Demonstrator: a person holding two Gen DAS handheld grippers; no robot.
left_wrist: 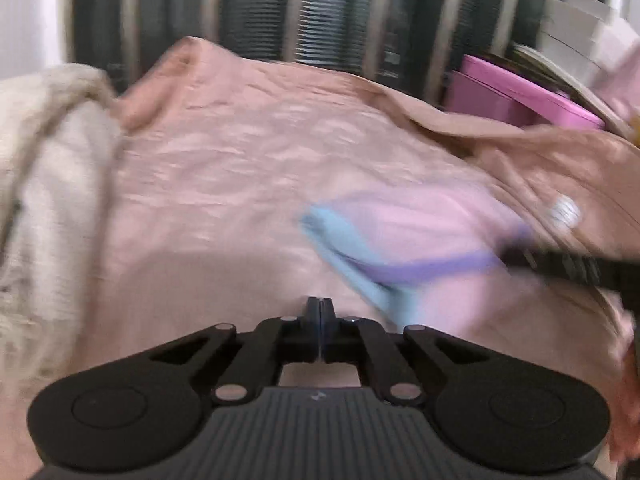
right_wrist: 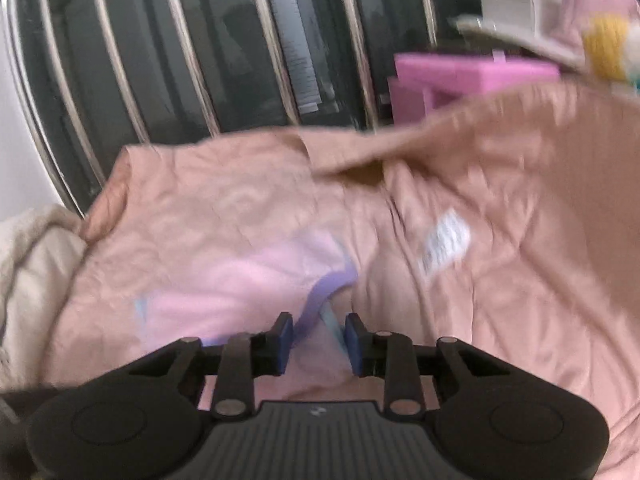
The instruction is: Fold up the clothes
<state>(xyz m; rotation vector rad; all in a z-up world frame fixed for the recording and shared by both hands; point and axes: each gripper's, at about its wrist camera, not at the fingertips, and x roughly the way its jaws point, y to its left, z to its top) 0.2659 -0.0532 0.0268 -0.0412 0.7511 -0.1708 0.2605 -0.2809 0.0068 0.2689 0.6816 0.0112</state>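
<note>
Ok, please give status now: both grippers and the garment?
Left gripper shut, empty. Right gripper open, purple trim between its fingers. Pink garment flat on bedspread. Nothing blocking.

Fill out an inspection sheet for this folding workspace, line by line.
Surface: wrinkled peach-pink bedspread.
Job's things: small light-pink garment with blue and purple trim, lying on it.
Clutter: cream fluffy blanket at the left; white label.
Grippers: left tongs shut, empty; right tongs open around the purple trim.
Cables: nothing seen.
Surroundings: dark slatted panel; bright pink box.
</note>
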